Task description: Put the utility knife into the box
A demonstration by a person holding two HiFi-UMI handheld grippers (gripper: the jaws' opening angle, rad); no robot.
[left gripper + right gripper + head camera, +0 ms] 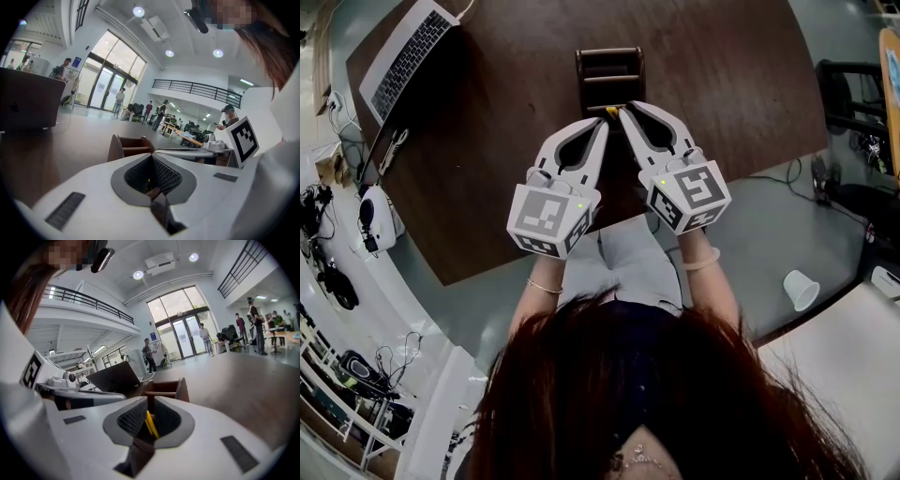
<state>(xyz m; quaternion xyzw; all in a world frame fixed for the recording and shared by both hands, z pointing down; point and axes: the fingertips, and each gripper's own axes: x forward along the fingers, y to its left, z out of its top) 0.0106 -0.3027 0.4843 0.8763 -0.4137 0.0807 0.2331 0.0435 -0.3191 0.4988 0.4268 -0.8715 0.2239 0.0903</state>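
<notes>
You will find no words or numbers to read here; the one brand mark is a faint apple logo on the lid of the laptop [26, 105]. Right of the laptop, the cubes on your left gripper [602, 125] and right gripper [625, 111] bear black-and-white square markers, patterns rather than letters. The blue sign [76, 61] above the laptop is too small to read.

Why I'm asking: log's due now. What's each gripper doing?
Left gripper: closed, seemingly on the knife.
Right gripper: closed on the knife.
</notes>
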